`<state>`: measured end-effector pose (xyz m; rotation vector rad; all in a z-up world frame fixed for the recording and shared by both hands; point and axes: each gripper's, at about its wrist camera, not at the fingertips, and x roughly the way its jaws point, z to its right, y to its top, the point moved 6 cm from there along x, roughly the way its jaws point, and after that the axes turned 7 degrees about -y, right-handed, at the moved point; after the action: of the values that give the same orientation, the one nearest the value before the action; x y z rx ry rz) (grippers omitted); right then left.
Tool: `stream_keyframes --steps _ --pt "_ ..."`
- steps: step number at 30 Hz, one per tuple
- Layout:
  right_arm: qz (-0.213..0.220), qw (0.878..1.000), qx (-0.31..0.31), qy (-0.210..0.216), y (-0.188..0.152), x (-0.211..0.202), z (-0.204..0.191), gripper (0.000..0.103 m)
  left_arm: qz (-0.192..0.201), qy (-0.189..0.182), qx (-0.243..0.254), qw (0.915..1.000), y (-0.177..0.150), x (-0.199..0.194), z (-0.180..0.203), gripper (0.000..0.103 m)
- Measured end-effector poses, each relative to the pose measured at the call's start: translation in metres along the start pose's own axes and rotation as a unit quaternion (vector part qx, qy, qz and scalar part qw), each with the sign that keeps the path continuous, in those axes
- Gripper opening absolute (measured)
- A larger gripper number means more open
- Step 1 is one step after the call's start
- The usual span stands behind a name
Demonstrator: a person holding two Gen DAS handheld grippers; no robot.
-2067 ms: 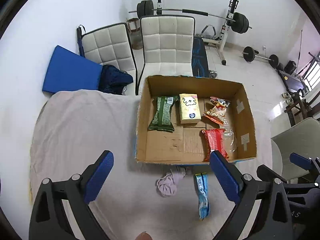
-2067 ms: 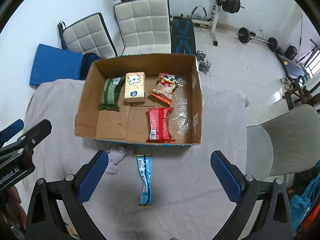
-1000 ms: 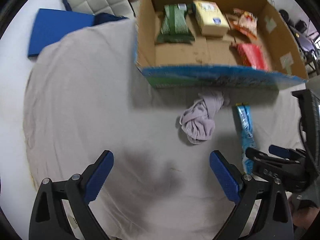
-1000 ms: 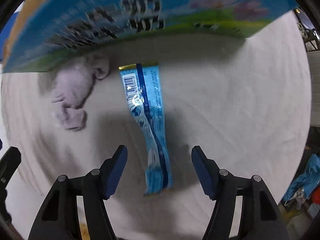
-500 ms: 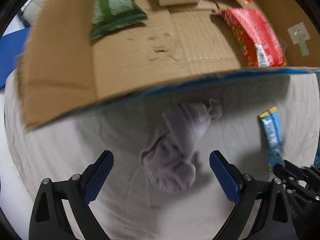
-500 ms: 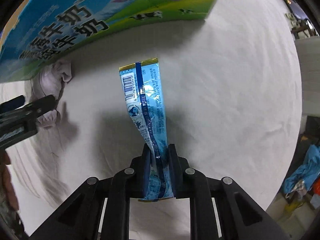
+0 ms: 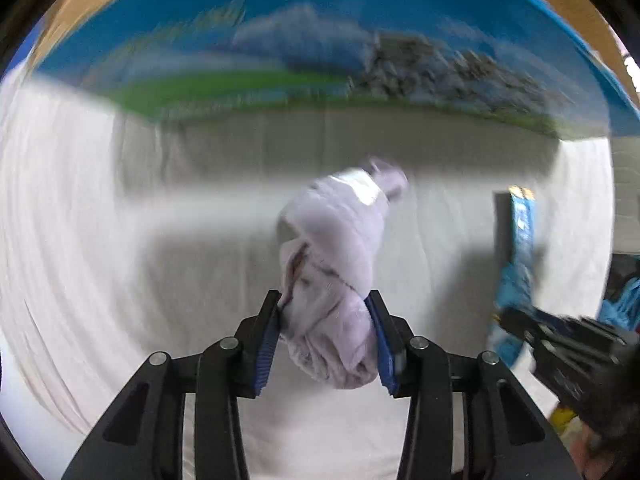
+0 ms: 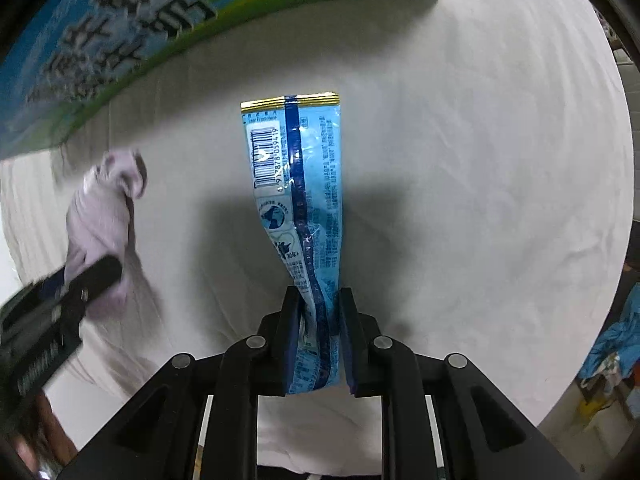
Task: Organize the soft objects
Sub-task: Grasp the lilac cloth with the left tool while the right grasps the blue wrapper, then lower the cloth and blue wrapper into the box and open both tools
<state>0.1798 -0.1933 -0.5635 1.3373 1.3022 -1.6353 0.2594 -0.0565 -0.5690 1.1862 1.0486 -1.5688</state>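
Note:
My left gripper (image 7: 326, 332) is shut on the near end of a crumpled lilac cloth (image 7: 338, 248) that lies on the white tablecloth just in front of the cardboard box (image 7: 280, 52). My right gripper (image 8: 319, 328) is shut on the lower end of a long blue snack packet (image 8: 298, 184), which stands up from the jaws. The cloth (image 8: 102, 216) and left gripper show at the left of the right wrist view; the packet (image 7: 520, 240) and right gripper show at the right of the left wrist view.
The box's printed blue-and-green front wall (image 8: 120, 40) stands close ahead of both grippers. The white-covered table (image 8: 480, 200) spreads to the right, with its edge at the far right and bottom. The left view is motion-blurred.
My left gripper has dropped down to the cloth and shut on it. My right gripper stays shut on the blue packet and has raised it slightly.

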Motion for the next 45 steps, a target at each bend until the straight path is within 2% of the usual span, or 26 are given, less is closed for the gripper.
stream_keyframes --steps 3,6,10,13,17,19,21,23,27,34,40,45 --pt "-0.016 0.999 -0.029 -0.018 -0.014 0.001 -0.003 0.019 -0.007 -0.013 -0.021 0.9997 -0.025 0.0 0.001 0.039" --pt "-0.015 0.998 -0.048 -0.034 -0.021 0.001 -0.006 0.019 -0.012 -0.029 -0.043 0.9986 -0.04 0.009 -0.001 0.039" --pt "-0.019 0.997 -0.054 -0.052 -0.016 0.002 -0.015 0.02 -0.022 -0.033 -0.059 0.9975 -0.033 0.03 -0.01 0.042" --pt "-0.024 0.996 -0.057 -0.061 -0.013 0.004 -0.021 0.021 -0.018 -0.019 -0.05 0.9984 -0.029 0.045 -0.016 0.043" --pt "-0.033 0.997 -0.044 -0.053 -0.006 0.007 -0.023 0.022 -0.008 0.022 -0.024 0.9994 -0.027 0.051 -0.002 0.042" --pt "-0.034 0.997 -0.038 -0.049 -0.002 0.008 -0.019 0.02 -0.001 0.023 -0.024 0.9995 -0.026 0.053 0.002 0.041" --pt "-0.026 0.998 -0.04 -0.046 0.009 0.016 -0.022 0.018 0.002 0.017 -0.024 0.9996 -0.029 0.051 0.009 0.034" --pt "-0.018 0.998 -0.044 -0.049 0.008 0.015 -0.02 0.016 0.007 0.017 -0.022 0.9996 -0.04 0.04 -0.003 0.032" --pt "-0.003 0.997 -0.059 -0.039 0.0 0.003 -0.024 0.016 0.029 0.018 -0.024 0.9991 -0.049 0.015 0.009 0.031" --pt "0.023 0.998 -0.065 -0.005 -0.011 -0.03 -0.021 0.015 0.075 -0.004 -0.014 0.9971 -0.068 -0.031 0.029 0.031" --pt "0.059 0.995 -0.068 0.037 -0.009 -0.084 -0.02 0.015 0.111 -0.031 -0.003 0.9933 -0.068 -0.082 0.05 0.031" --pt "0.103 0.989 -0.07 0.075 -0.007 -0.139 -0.018 0.015 0.154 -0.058 0.007 0.9864 -0.058 -0.143 0.043 0.031"
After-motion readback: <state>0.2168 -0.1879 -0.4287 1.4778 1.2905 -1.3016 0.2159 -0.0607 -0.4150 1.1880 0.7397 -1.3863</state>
